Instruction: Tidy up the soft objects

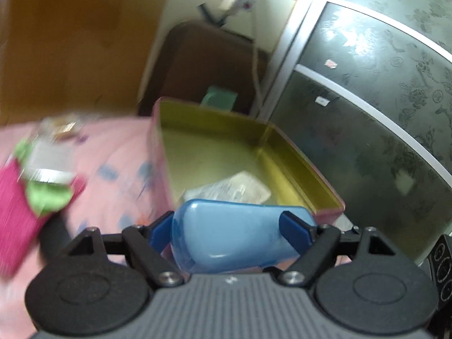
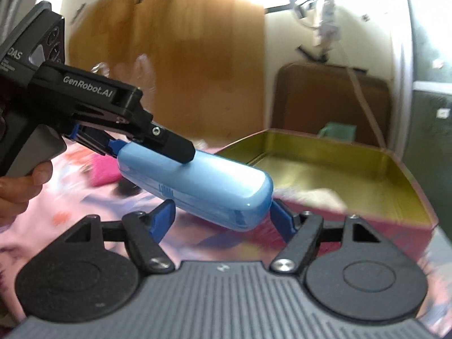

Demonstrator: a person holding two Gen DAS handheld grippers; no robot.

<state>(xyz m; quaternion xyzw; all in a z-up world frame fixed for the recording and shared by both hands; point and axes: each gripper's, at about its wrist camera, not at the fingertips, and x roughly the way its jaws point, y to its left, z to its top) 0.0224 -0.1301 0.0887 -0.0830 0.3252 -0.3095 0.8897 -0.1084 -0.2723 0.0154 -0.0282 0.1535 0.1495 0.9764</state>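
Observation:
My left gripper is shut on a light blue oblong case and holds it just in front of an open tin box with a gold inside. A white packet lies in the box. In the right wrist view the left gripper holds the blue case by one end, in the air near the tin box. My right gripper is open, its blue fingers either side of the case's free end, not pressing it.
The box rests on a pink patterned bed sheet. A magenta cloth, green cloth and a clear packet lie at the left. A dark wardrobe stands right, a wooden board behind.

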